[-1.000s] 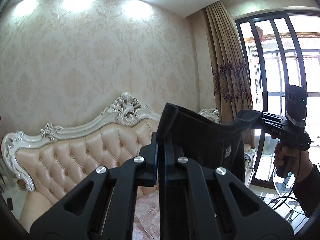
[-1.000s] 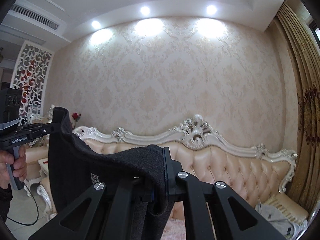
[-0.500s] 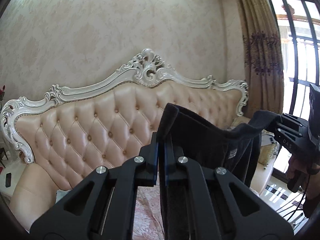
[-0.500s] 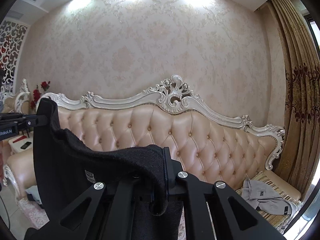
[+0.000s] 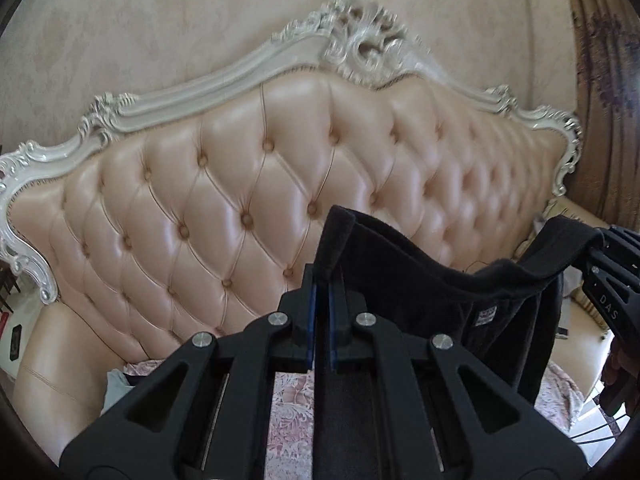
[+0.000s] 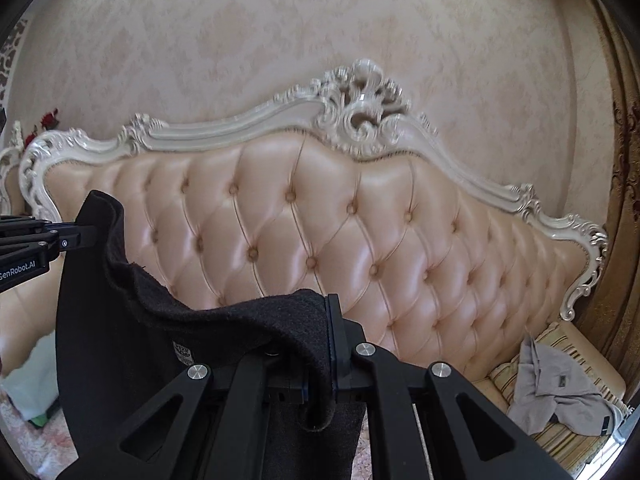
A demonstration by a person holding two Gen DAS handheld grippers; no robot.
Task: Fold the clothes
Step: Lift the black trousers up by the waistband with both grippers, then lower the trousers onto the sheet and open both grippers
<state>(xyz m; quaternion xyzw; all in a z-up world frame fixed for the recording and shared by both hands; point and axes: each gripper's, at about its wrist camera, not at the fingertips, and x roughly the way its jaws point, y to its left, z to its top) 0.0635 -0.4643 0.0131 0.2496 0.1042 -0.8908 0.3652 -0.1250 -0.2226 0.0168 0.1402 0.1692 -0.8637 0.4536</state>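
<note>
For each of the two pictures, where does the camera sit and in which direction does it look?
Left wrist: sits on the left tongs, faces the tufted sofa; shows its own fingers pinching the black garment, plus the right tongs.
Right wrist: sits on the right tongs, faces the same sofa; the left tongs show at left, a grey garment at right.
Shared: sofa, black garment, both tongs.
</note>
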